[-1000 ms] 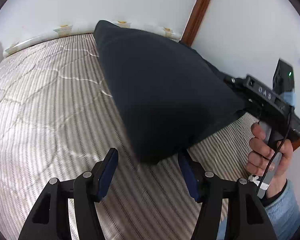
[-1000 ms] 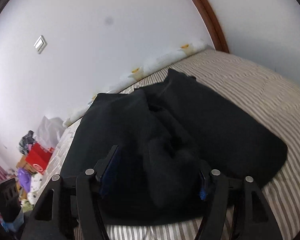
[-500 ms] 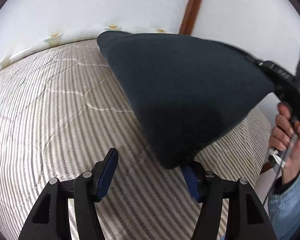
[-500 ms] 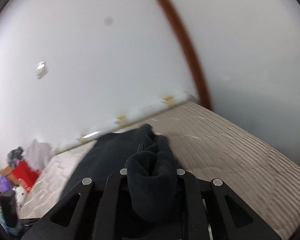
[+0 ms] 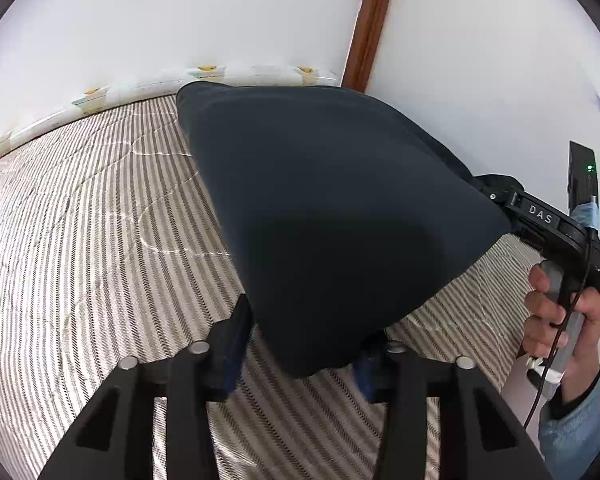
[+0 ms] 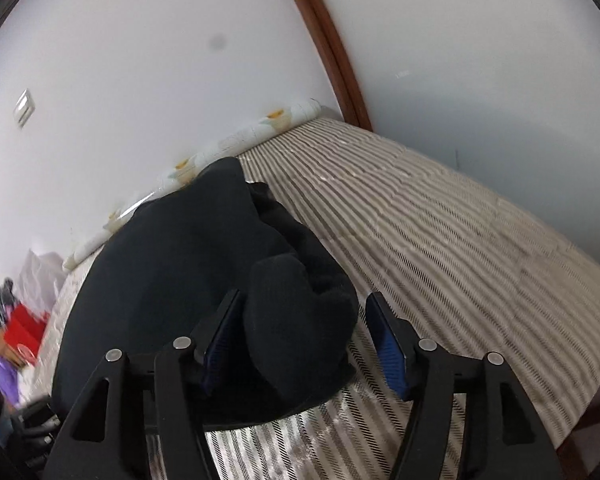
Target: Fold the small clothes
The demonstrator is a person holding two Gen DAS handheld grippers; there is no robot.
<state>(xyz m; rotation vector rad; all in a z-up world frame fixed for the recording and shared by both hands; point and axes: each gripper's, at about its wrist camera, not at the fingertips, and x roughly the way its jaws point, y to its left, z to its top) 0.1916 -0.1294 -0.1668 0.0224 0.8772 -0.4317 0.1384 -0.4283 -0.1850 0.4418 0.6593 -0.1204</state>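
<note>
A: On the left, our left gripper (image 5: pixel 300 356) has its jaws half apart, and the low corner of the dark garment (image 5: pixel 332 208) hangs between them. We cannot tell if the pads really pinch it. The garment is lifted over the striped bedcover (image 5: pixel 80 240) like a tent. Its long edge goes up and to the right, toward our right hand (image 5: pixel 560 320).

B: On the right, our right gripper (image 6: pixel 304 336) is wide open. A thick bunch of the garment (image 6: pixel 204 264) sits between the pads and leans on the left pad; the right pad is free. So both grippers are at the cloth, each at one end of that edge.

A: And compared with half a second ago?

B: Then the right jaws were tight on the bunch; now they have let it go. The left jaws have come closer together around the corner.
</note>
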